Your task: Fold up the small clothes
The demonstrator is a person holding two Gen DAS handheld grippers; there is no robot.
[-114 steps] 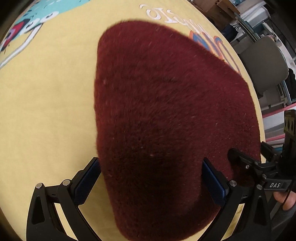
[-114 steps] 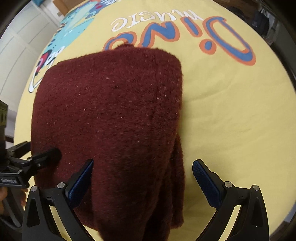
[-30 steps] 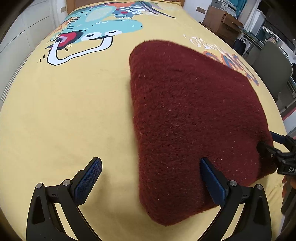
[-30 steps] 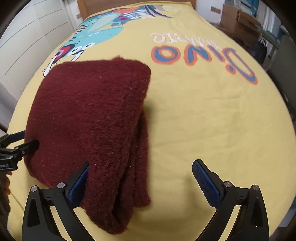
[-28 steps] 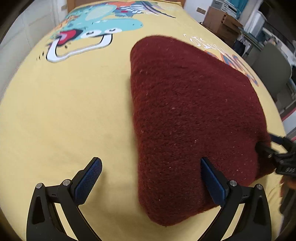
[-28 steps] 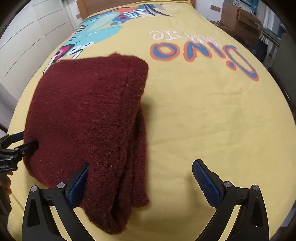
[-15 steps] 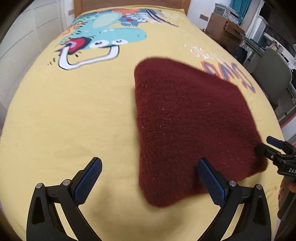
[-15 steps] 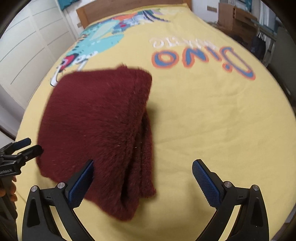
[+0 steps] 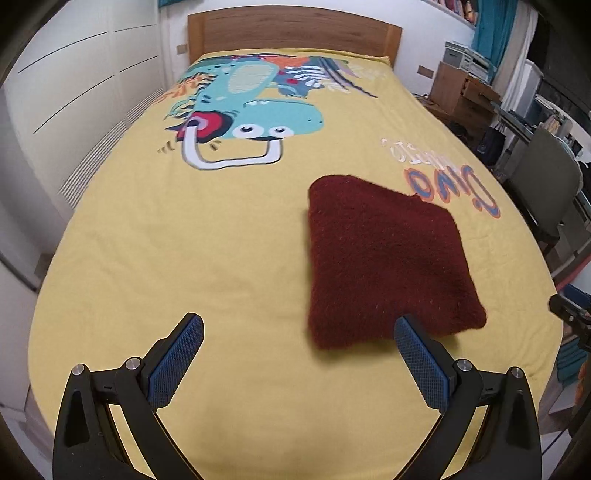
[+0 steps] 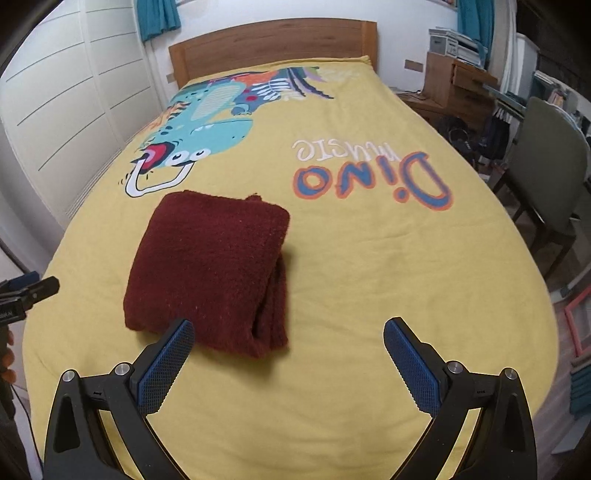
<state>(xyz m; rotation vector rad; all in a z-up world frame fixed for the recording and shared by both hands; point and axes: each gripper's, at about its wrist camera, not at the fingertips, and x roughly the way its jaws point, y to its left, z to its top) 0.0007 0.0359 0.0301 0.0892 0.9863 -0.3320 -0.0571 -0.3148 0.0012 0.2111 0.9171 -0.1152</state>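
A dark red knitted garment (image 9: pixel 384 254) lies folded into a thick square on the yellow bedspread (image 9: pixel 221 258). It also shows in the right wrist view (image 10: pixel 214 266), with its stacked layers visible at the right edge. My left gripper (image 9: pixel 299 354) is open and empty, above the bed, back and to the left of the garment. My right gripper (image 10: pixel 288 354) is open and empty, back and to the right of it. Neither touches the garment.
The bedspread carries a dinosaur print (image 9: pixel 251 114) and "Dino music" lettering (image 10: pixel 369 173). A wooden headboard (image 9: pixel 291 33) stands at the far end. White wardrobe doors (image 10: pixel 59 96) are on the left. A grey chair (image 10: pixel 546 184) and cluttered furniture stand on the right.
Both grippers have pulled back and up from the folded garment, which now looks smaller and lies untouched on the bed. Both stayed open.
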